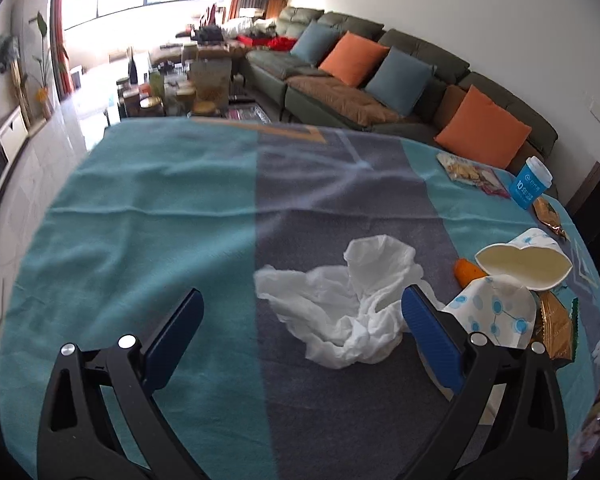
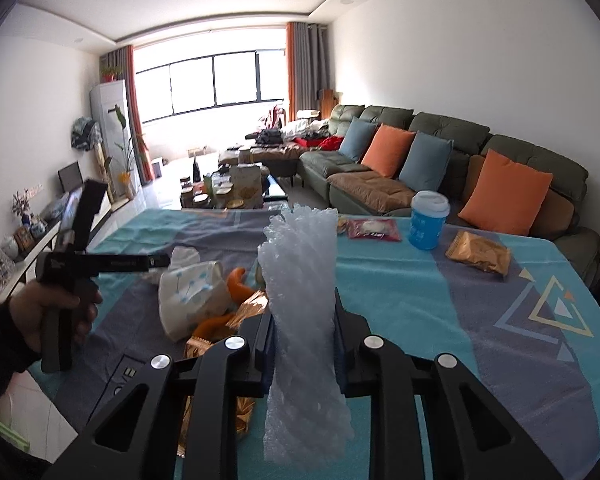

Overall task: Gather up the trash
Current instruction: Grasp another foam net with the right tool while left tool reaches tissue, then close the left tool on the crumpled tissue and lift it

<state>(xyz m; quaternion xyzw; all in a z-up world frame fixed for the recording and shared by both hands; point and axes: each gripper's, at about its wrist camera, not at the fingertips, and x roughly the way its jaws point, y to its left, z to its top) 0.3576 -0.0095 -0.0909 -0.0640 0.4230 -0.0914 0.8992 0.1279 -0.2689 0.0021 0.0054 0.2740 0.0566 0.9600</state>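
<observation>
My left gripper [image 1: 300, 312] is open and empty above the table, its blue fingers on either side of a crumpled white tissue [image 1: 348, 304] that lies on the cloth. My right gripper [image 2: 302, 344] is shut on a white foam net sleeve [image 2: 300, 312] and holds it upright above the table. Two squashed paper cups [image 1: 524, 262] lie to the right of the tissue with orange peel [image 1: 468, 272] and gold wrappers [image 1: 556, 328]. The left gripper's body also shows in the right wrist view [image 2: 100, 262], held by a hand.
The table [image 1: 140, 208] has a teal and grey cloth. A blue lidded cup [image 2: 427, 220], a red snack packet [image 2: 374, 230] and a gold packet [image 2: 480, 256] lie at its far side. A green sofa [image 2: 440, 152] with cushions stands behind. A cluttered coffee table [image 1: 172, 92] stands beyond.
</observation>
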